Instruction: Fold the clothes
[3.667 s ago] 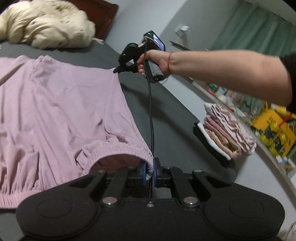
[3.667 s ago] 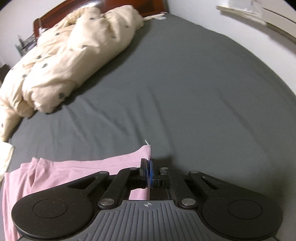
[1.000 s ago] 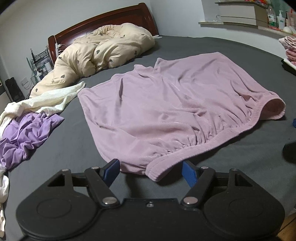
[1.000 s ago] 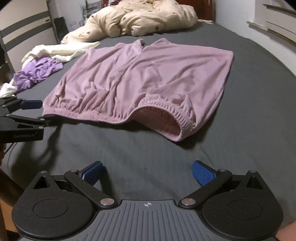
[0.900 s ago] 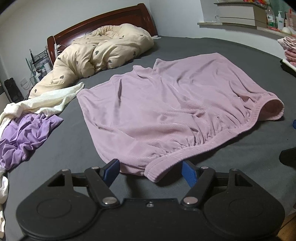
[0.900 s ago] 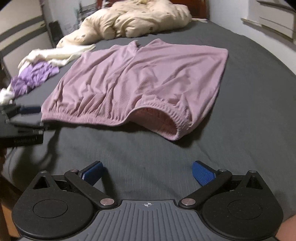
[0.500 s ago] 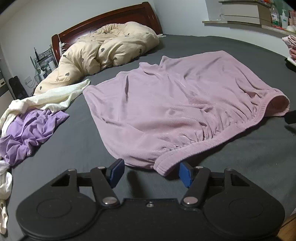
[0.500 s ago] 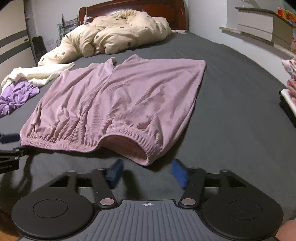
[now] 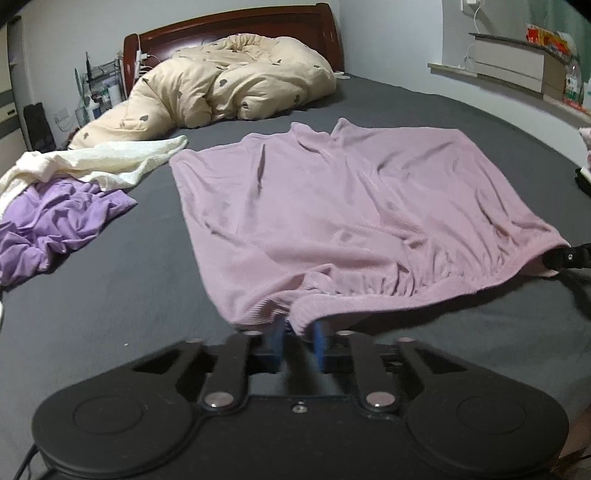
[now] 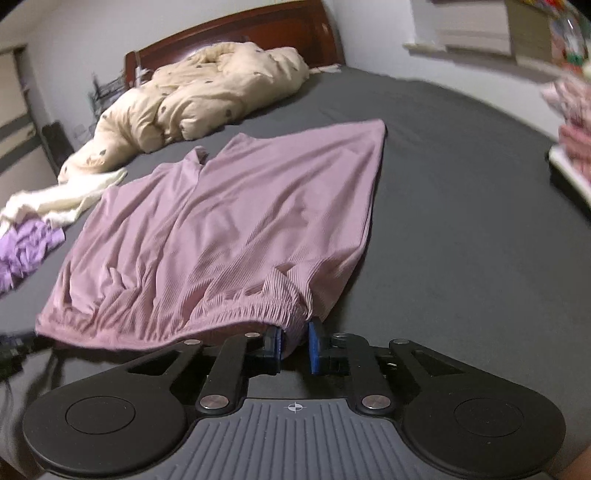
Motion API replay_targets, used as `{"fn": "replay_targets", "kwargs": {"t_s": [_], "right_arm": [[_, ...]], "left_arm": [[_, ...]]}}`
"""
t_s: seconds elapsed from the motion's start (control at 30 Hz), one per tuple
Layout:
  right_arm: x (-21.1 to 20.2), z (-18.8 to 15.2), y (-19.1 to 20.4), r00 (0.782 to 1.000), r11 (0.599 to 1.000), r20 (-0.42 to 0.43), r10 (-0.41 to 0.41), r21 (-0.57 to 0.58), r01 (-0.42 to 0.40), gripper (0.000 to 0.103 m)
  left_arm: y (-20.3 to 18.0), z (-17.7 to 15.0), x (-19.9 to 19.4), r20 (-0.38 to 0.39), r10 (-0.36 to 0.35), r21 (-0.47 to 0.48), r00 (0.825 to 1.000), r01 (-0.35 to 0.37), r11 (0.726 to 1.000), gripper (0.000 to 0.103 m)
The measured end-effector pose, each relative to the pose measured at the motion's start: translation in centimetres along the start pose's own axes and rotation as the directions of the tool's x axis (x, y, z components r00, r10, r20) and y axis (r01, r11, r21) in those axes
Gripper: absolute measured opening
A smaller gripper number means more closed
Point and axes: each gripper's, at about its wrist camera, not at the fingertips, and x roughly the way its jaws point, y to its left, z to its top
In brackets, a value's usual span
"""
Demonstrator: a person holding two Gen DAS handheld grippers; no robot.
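Pink garment [image 9: 343,206]: spread flat on the dark grey bed [image 9: 110,295], elastic waistband nearest you, far edge pointing toward the headboard [image 9: 236,27].

Your left hand-held gripper [image 9: 298,341]: at the near left corner of the waistband; blue pads [image 9: 275,338] narrowed with the hem between them, though a small gap still shows, so a firm grip cannot be confirmed.

Your right hand-held gripper [image 10: 294,345]: at the near right corner of the waistband; pads [image 10: 314,345] likewise drawn in around the gathered hem, not fully pressed together.

Beige dotted duvet [image 9: 229,85]: heaped at the far end of the bed.

Cream cloth [image 9: 99,162] and purple garment [image 9: 55,225]: crumpled at the left, well apart from the pink garment.

Folded stack [image 10: 572,129]: at the far right edge, blurred.
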Motion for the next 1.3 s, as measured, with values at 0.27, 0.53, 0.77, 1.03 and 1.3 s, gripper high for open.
{"fn": "replay_targets", "kwargs": {"t_s": [0.27, 0.53, 0.77, 1.03, 1.3], "right_arm": [[-3.3, 0.7, 2.2, 1.0, 0.973, -0.021, -0.004, -0.232, -0.001, 0.014], [-1.0, -1.2, 1.5, 0.994, 0.98, -0.104, -0.025, -0.199, 0.004, 0.015], [-1.9, -1.6, 0.1, 0.994, 0.991, -0.107, -0.009, -0.134, -0.006, 0.029], [-6.2, -1.9, 1.0, 0.993, 0.986, -0.094, 0.066, -0.149, -0.08, 0.037], [-6.7, -2.6, 11.1, 0.945, 0.873, -0.082, 0.318, -0.363, -0.325, 0.037]], "left_arm": [[-0.5, 1.8, -2.9, -0.047, -0.033, 0.145, 0.998, 0.039, 0.989, 0.01], [-0.5, 1.1, -2.3, -0.123, -0.061, 0.211, 0.99, 0.086, 0.974, 0.01], [0.5, -0.8, -1.3, -0.149, -0.113, 0.092, 0.982, 0.127, 0.988, 0.018], [4.5, -1.3, -4.0, -0.099, -0.207, -0.106, 0.973, 0.196, 0.975, 0.046], [10.9, 4.9, -2.0, -0.009, -0.134, -0.152, 0.991, 0.131, 0.98, 0.062]]}}
